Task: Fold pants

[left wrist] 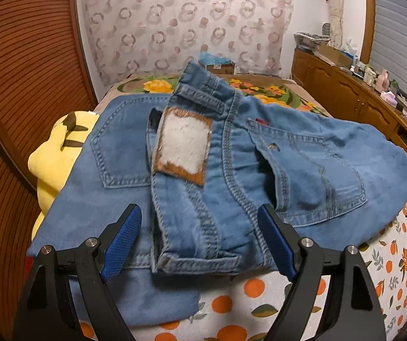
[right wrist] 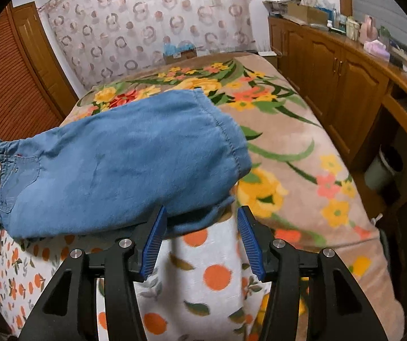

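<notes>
Blue denim pants [left wrist: 231, 147] lie folded on the bed, back pockets up, with a furry white and brown waistband patch [left wrist: 183, 147]. My left gripper [left wrist: 200, 218] is open just above the near waistband fold, its blue pads either side of it and not closed on it. In the right wrist view the pants [right wrist: 123, 164] lie as a folded bundle with the leg hem at the right. My right gripper [right wrist: 200, 216] is open at the bundle's near edge, holding nothing.
The bed carries a white blanket with oranges [right wrist: 203, 278] and a beige floral blanket [right wrist: 288, 153]. A yellow plush toy [left wrist: 58, 153] lies left of the pants. Wooden cabinets [right wrist: 331, 65] with clutter run along the right. A cardboard box [left wrist: 217, 66] sits by the curtain.
</notes>
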A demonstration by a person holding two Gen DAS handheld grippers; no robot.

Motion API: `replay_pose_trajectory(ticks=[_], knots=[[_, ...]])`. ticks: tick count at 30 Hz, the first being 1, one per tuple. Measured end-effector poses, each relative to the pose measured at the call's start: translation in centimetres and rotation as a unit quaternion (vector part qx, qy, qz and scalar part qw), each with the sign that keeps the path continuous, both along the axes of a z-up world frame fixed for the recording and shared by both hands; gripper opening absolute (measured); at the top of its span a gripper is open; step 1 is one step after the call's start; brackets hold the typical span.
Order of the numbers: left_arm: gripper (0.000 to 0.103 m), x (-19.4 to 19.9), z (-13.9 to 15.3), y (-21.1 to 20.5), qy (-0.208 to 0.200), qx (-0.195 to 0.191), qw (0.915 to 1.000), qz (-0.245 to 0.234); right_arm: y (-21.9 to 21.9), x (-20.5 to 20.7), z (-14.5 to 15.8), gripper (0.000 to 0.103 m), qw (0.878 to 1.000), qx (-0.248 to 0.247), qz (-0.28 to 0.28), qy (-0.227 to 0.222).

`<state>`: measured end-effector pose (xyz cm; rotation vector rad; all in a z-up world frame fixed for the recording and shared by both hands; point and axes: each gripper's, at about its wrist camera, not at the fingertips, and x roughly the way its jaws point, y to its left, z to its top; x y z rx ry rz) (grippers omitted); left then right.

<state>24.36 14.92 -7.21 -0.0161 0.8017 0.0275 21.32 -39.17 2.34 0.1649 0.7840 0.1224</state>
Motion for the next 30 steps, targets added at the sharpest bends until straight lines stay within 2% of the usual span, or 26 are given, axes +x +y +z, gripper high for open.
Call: replay_pose_trajectory(ticks=[7, 11, 19, 24, 27, 30], knots=[[0.084, 0.2, -1.3, 0.2, 0.012, -0.003, 0.9999, 0.003, -0.5, 1.3, -0.6, 0.054, 0.999, 0.034, 0.012, 0.017], [0.084, 0.4, -1.9, 0.1, 0.019, -0.002, 0.9998, 0.002, -1.5, 2.1, -0.7, 0.065, 0.998, 0.068, 0.005, 0.014], [0.084, 0.5, -2.6, -0.1, 0.023, 0.003, 0.9997, 0.002, -2.9, 4.0, -1.5, 0.067, 0.994, 0.112, 0.006, 0.010], [0.083, 0.4, -2.7, 0.0, 0.021, 0.004, 0.9998, 0.002, -2.2, 5.1, -2.4, 0.067, 0.995, 0.099, -0.009, 0.012], [0.072, 0.2, -2.7, 0.1, 0.018, -0.002, 0.9998, 0.000, -0.8, 5.4, -2.4, 0.067, 0.998, 0.063, -0.011, 0.013], [0.068, 0.1, -2.7, 0.3, 0.015, -0.002, 0.9999, 0.002, 0.5, 5.6, -2.8, 0.066, 1.000, 0.027, -0.012, 0.010]])
